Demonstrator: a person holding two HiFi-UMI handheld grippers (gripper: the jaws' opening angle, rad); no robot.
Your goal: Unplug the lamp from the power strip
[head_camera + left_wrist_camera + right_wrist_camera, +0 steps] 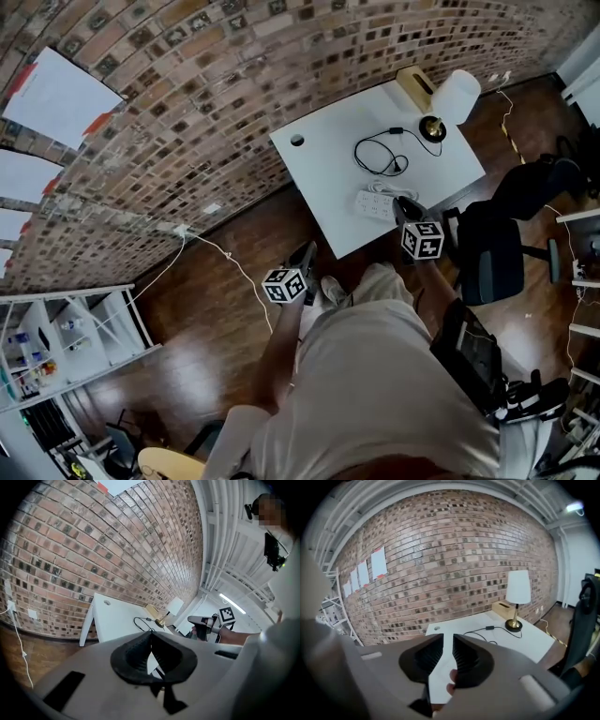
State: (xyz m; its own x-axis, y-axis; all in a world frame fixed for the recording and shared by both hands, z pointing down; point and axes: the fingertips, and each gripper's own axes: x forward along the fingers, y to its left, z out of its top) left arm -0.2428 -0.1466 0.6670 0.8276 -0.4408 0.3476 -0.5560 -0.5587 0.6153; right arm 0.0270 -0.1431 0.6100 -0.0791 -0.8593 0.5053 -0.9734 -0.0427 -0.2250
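The strip [377, 204] lies flat near the front edge of the table [323, 155]. The lamp [452, 97] stands at the far right corner, and its black cord [375, 155] loops loosely across the top between them. From here the plug is too small for me to make out where it enters the strip.

My right gripper [448, 639] has its fingers a narrow slot apart with nothing between them. In the head view it hangs just beside the strip, at the table's front edge. My left gripper [150, 633] has its fingertips pressed together, empty. It sits low over the floor, well apart from the table.

I judge the plug to be a small hard body seated tight in its socket, so I want to pinch it there, across its sides. I would not grab the cord, which is soft and would only stretch or slip. The strip looks light and plastic, and I expect it to lift or slide with the plug unless the other gripper pins it down. The lamp carries a tall shade over a small brass base, so any tug along the cord could tip it.

A tan box [413, 86] sits beside the lamp, and I can't see what is in it. The shelf [70, 342] at lower left holds small items too blurred to name
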